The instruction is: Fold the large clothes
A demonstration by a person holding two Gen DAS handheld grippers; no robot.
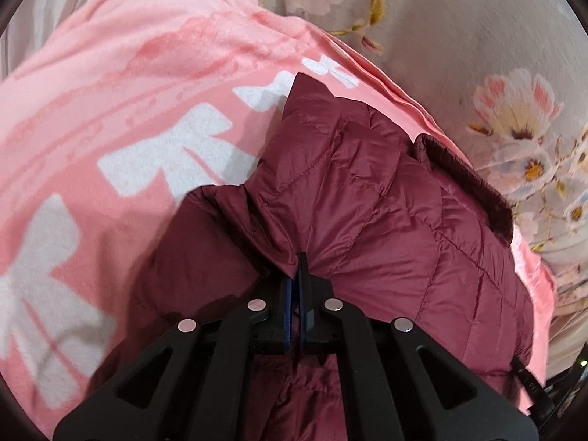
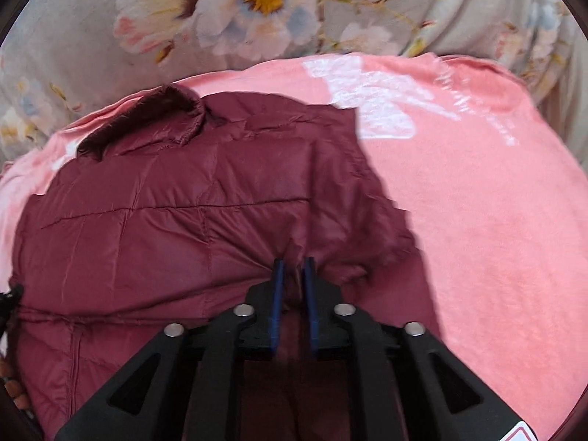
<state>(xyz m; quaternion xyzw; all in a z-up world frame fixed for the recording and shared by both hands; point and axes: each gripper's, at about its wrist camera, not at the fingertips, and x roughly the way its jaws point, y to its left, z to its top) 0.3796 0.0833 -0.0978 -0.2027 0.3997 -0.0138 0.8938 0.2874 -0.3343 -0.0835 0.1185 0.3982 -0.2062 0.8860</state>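
A maroon quilted puffer jacket (image 1: 367, 202) (image 2: 165, 220) lies on a pink blanket with white prints (image 1: 128, 92) (image 2: 477, 202). Its darker collar (image 1: 463, 180) (image 2: 147, 121) points to the far side. My left gripper (image 1: 298, 268) is shut on a pinched fold of the jacket, and creases run out from its tips. My right gripper (image 2: 294, 268) holds another bunched fold. Its blue pads stand a little apart, with jacket fabric filling the gap between them. The jacket under both grippers is hidden.
A grey bedsheet with a flower print (image 1: 477, 55) (image 2: 92, 36) surrounds the pink blanket. A black drawcord (image 1: 533, 386) (image 2: 11, 301) hangs at the jacket's hem. The blanket lies bare beside the jacket.
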